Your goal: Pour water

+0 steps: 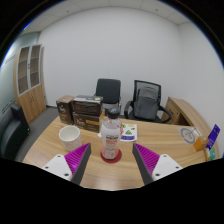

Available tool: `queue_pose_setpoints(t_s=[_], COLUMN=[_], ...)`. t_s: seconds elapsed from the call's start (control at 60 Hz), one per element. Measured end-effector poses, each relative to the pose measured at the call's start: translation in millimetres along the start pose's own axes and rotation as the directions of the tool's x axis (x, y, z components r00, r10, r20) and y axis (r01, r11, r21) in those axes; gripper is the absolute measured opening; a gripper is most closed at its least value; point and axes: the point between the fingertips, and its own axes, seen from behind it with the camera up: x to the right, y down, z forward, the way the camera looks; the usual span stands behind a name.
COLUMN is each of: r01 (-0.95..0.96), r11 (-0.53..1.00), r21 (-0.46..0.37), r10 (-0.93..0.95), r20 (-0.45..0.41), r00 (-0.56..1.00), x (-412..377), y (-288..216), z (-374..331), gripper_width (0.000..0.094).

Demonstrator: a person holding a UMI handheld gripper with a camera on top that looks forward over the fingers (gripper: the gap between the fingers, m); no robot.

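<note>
A clear plastic water bottle [111,138] with a white and red label stands upright on a red coaster [111,155] on the wooden table [55,150]. A white paper cup [69,136] stands to its left. My gripper [112,160] is open, its two purple-padded fingers [78,158] spread wide. The bottle stands just ahead of the fingers and midway between them, with a clear gap at each side. Nothing is held.
Cardboard boxes [83,107] and papers lie at the table's far side. Two black office chairs [146,100] stand behind it. A wooden cabinet [30,80] is at the left wall. Small items [205,140] lie at the table's right end.
</note>
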Motion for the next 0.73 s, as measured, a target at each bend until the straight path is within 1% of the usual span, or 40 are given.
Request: queue_pose_setpoints(t_s=[0.167, 0.317, 0.483, 0.633, 0.733], r01=[-0.029, -0.041, -0.046, -0.05, -0.062], r11=[0.998, 0.997, 0.996, 0.995, 0.995], r21=[-0.048, -0.064, -0.075, -0.087, -0.077], r10=[0.026, 0.034, 0.035, 0.036, 0.048], r20=[-0.06, -0.102, -0.138, -0.157, -0.165], r00=[0.998, 0.994, 0.99, 0.987, 0.985], x=[-17, -35, -45, -44, -42], y=[5, 15, 27, 31, 27], z=[-90, -143, -169, -177, -177], gripper_width=[0.0859, 0.0858, 0.0859, 0.0858, 0.0858])
